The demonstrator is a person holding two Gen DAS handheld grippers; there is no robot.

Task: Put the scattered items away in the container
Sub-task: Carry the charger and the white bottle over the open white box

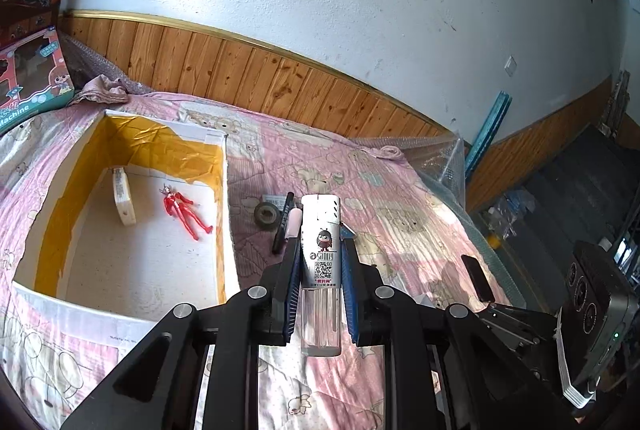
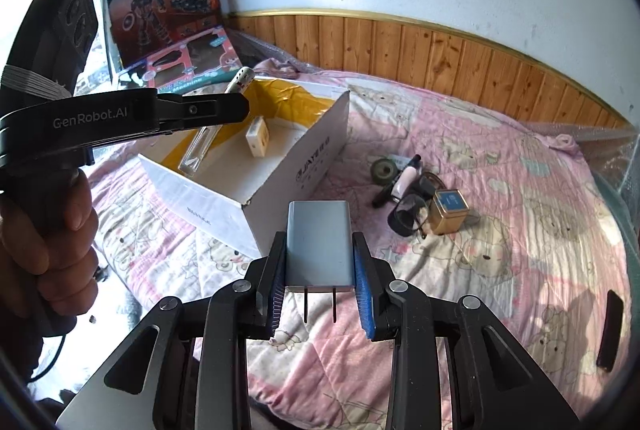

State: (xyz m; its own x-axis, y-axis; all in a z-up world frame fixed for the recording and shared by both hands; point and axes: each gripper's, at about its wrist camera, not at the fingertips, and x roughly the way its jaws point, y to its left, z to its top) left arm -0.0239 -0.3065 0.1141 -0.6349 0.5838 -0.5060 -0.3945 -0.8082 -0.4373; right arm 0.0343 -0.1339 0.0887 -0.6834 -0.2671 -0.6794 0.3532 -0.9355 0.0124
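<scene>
While the white box (image 1: 224, 190) lies to the left, the left gripper (image 1: 320, 250) pinches a lighter (image 1: 321, 230), long axis pointing away, already over the box in the right view; its label is unclear. Further right, the right gripper (image 2: 320, 254) clamps a grey charger (image 2: 318, 242) near the box's corner. "GenRobot.AI" marks the left tool.
</scene>
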